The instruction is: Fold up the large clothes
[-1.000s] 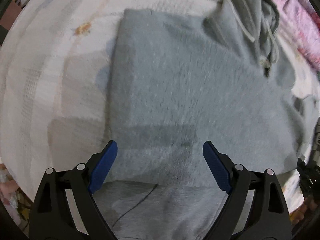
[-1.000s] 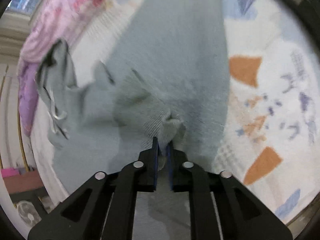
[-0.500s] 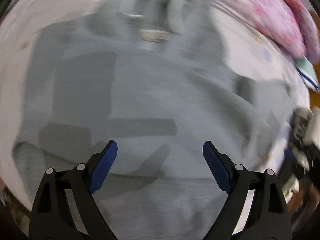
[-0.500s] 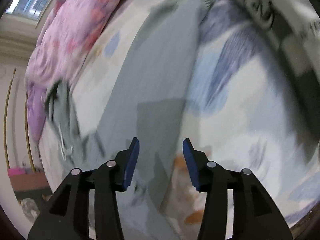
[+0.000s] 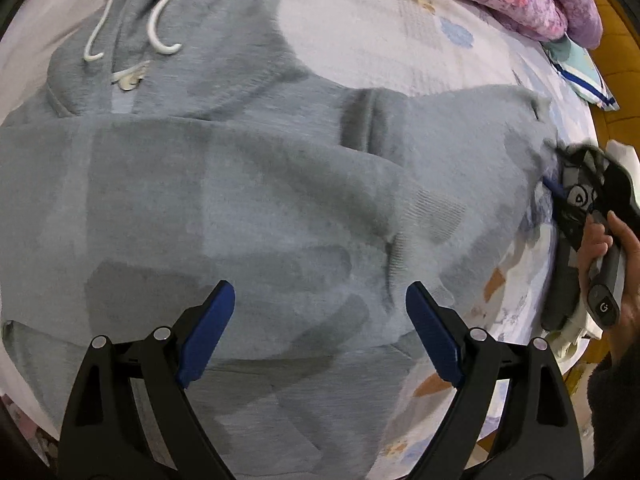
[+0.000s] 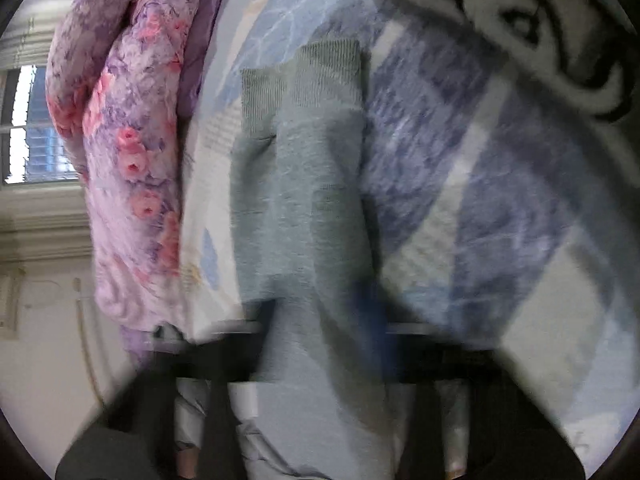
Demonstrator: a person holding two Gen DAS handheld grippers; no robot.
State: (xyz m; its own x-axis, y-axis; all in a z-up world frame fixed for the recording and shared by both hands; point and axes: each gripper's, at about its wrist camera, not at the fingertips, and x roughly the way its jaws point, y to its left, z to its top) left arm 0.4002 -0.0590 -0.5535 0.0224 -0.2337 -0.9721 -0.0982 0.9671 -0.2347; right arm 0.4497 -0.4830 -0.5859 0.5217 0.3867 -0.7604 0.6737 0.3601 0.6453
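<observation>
A: How is the hoodie (image 5: 248,184) looking from where you're holding?

B: It's lying grey and fuzzy across the patterned sheet (image 5: 400,40), partly folded. The hood is sitting at the top left with its white cords (image 5: 160,20) curling down, and one sleeve (image 5: 460,128) is stretching out to the right, ribbed cuff at the far end.

A: And your left gripper (image 5: 320,332)?

B: You're pointing it steeply down over the lower body of the hoodie. Its blue pads (image 5: 208,328) are standing wide apart, gripping nothing; the cloth is lying below them.

A: The right gripper (image 6: 320,344)?

B: Your right hand (image 5: 616,264) is holding it at the sheet's right edge, by the sleeve end. Its own view is blurring badly, but the jaws are closing, almost together, with the grey sleeve running up between them. I can't tell whether the pads are pinching it.

A: Anything nearby?

B: A pink floral quilt (image 6: 132,160) is lying bunched along the far side.
</observation>
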